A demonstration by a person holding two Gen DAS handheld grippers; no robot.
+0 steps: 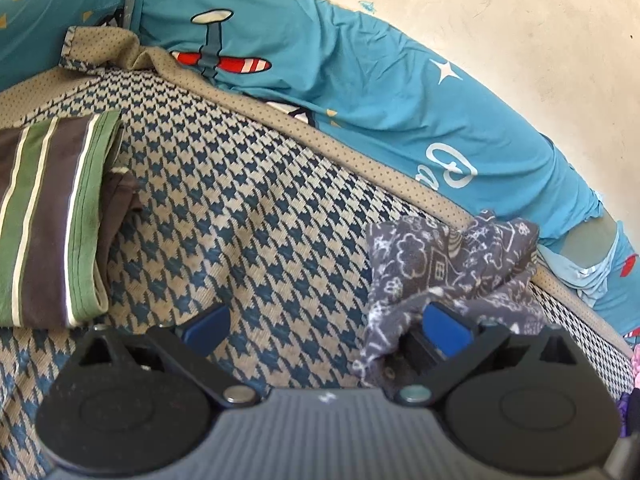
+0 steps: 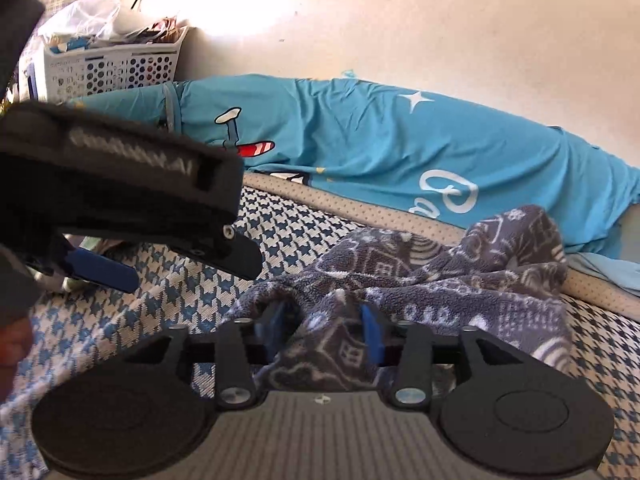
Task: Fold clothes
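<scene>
Two grippers (image 1: 326,322) (image 2: 326,326); one grey fleece (image 2: 460,264); one striped garment (image 1: 52,220)

A cream plaster wall (image 2: 400,20), scuffed and speckled, stands behind a bed covered by a houndstooth mat (image 1: 248,208) with a tan dotted border. A teal bolster (image 2: 360,148) printed with a plane and stars lies against the wall. A white perforated laundry basket (image 2: 116,68) sits in the corner, sunlit.
</scene>
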